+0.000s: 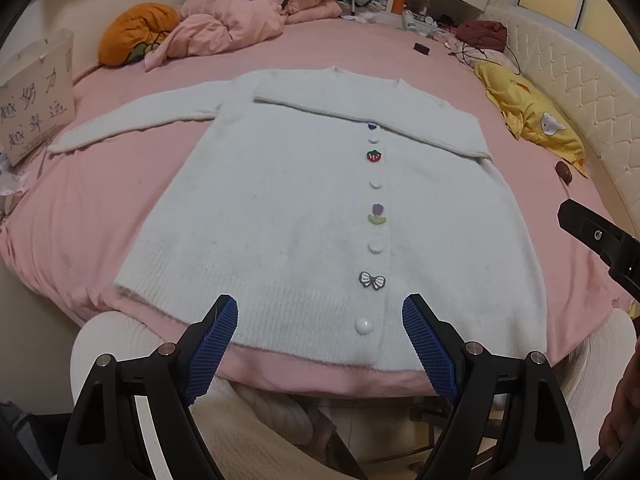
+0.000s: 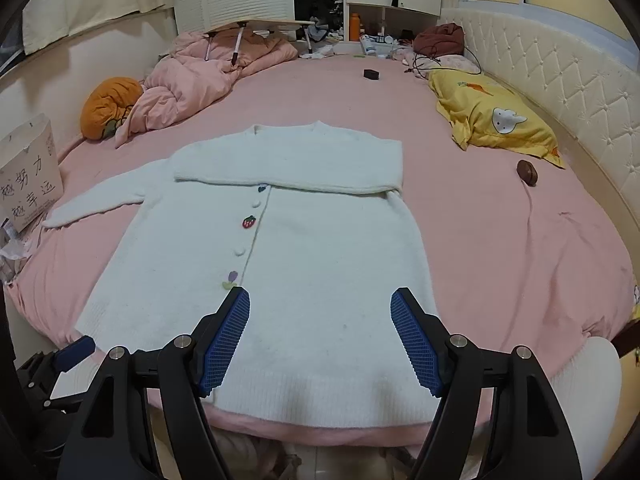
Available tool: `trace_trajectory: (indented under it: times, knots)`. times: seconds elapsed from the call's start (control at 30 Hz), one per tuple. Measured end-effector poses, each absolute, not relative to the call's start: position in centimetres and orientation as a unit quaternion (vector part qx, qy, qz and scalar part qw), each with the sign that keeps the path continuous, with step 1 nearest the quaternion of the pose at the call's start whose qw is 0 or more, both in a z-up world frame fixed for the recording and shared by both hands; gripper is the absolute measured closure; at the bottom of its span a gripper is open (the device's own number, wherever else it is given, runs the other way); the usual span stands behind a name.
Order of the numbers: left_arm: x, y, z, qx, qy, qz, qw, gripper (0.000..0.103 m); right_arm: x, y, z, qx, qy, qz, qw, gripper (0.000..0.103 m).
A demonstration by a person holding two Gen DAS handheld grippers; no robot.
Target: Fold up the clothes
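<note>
A white knitted cardigan (image 1: pixel 280 216) (image 2: pixel 304 280) lies flat, front up, on the pink bed, with a row of white and novelty buttons (image 1: pixel 376 184) down its front. Its right sleeve (image 2: pixel 296 172) is folded across the chest; the left sleeve (image 1: pixel 132 120) stretches out sideways. My left gripper (image 1: pixel 320 312) hovers open above the hem near the lowest button, holding nothing. The right gripper (image 2: pixel 320 308) also hangs open and empty above the lower right half of the cardigan. Part of the right gripper (image 1: pixel 600 244) shows at the right edge of the left wrist view.
A rumpled pink duvet (image 2: pixel 200 76) and an orange cushion (image 2: pixel 108 106) lie at the back left. A yellow pillow (image 2: pixel 492 120) lies along the padded headboard (image 2: pixel 560 80), a small brown object (image 2: pixel 527 172) beside it. A paper bag (image 1: pixel 36 96) stands at the left bed edge.
</note>
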State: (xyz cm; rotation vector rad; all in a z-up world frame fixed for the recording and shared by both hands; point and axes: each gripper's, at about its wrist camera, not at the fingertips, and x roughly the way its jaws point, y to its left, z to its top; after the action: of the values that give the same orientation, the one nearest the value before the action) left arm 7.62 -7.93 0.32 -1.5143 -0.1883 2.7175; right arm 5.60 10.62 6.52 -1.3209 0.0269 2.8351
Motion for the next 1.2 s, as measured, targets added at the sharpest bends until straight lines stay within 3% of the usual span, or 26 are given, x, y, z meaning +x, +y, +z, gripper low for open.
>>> trace_trajectory:
  times: [0.23, 0.5, 0.63, 0.77, 0.87, 1.2]
  knots:
    - [7.5, -8.6, 0.2, -0.485, -0.070, 0.872, 0.015, 0.019, 5.3, 10.5, 6.1, -0.430, 0.007, 0.903, 0.003, 0.030]
    - [4.1, -18.4, 0.9, -0.446, -0.207, 0.871, 0.005, 0.019, 4.0, 10.5, 3.8, -0.466, 0.014, 0.885, -0.012, 0.030]
    - [1.9, -27.8, 0.4, -0.400, -0.326, 0.857, -0.014, 0.019, 3.1, 10.3, 2.6, -0.481, 0.014, 0.877, -0.014, 0.029]
    - [-0.1, -37.9, -3.1, -0.330, -0.516, 0.791, -0.020, 0.019, 2.1, 9.8, 1.5, -0.497, 0.009, 0.868, -0.013, 0.030]
    - [-1.4, -43.6, -5.5, -0.257, -0.599, 0.757, -0.044, 0.019, 1.3, 9.3, 0.5, -0.512, -0.001, 0.859, -0.013, 0.029]
    - [-9.9, -53.0, -11.2, -0.232, -0.647, 0.710, -0.151, 0.023, -1.3, 8.1, -2.4, -0.554, -0.034, 0.832, 0.004, 0.030]
